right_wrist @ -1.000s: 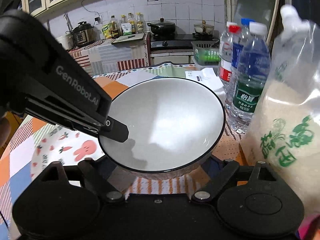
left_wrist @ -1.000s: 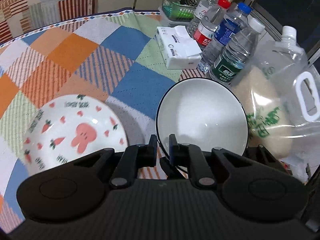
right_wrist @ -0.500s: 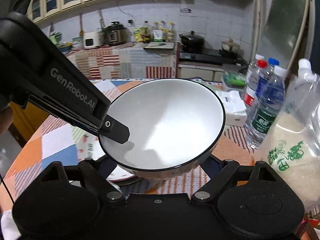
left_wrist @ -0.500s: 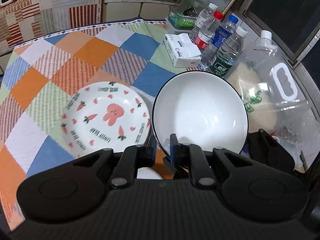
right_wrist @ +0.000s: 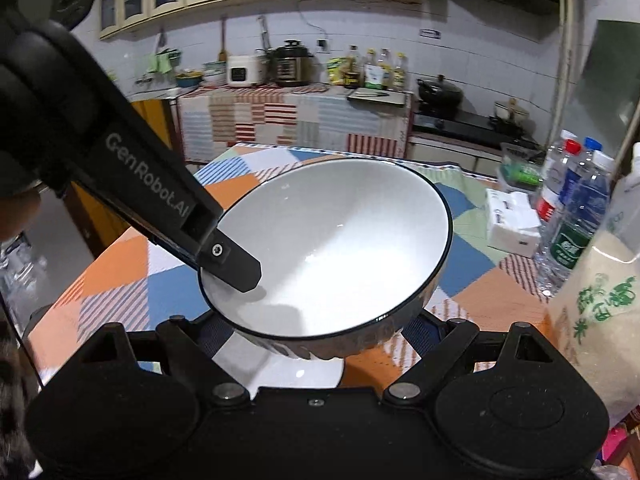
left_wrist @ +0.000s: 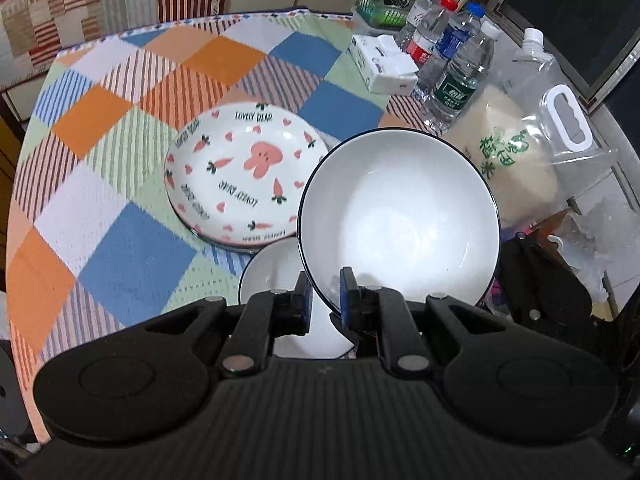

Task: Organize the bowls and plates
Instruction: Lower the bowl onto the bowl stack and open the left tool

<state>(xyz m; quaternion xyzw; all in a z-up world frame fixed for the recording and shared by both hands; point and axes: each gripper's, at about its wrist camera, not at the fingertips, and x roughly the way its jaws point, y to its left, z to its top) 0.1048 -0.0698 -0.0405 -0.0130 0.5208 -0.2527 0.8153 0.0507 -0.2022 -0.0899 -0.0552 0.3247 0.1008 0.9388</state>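
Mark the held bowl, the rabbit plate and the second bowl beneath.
held bowl (left_wrist: 400, 216), left wrist view, inner bottom.
rabbit plate (left_wrist: 244, 172), left wrist view, centre.
second bowl (left_wrist: 276, 276), left wrist view, inner wall.

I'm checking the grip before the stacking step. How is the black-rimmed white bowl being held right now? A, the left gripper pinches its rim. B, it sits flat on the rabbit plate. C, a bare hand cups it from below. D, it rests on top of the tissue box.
A: the left gripper has its fingers closed on either side of the white bowl's near rim, and the bowl hangs tilted above the tablecloth, beside the rabbit plate.
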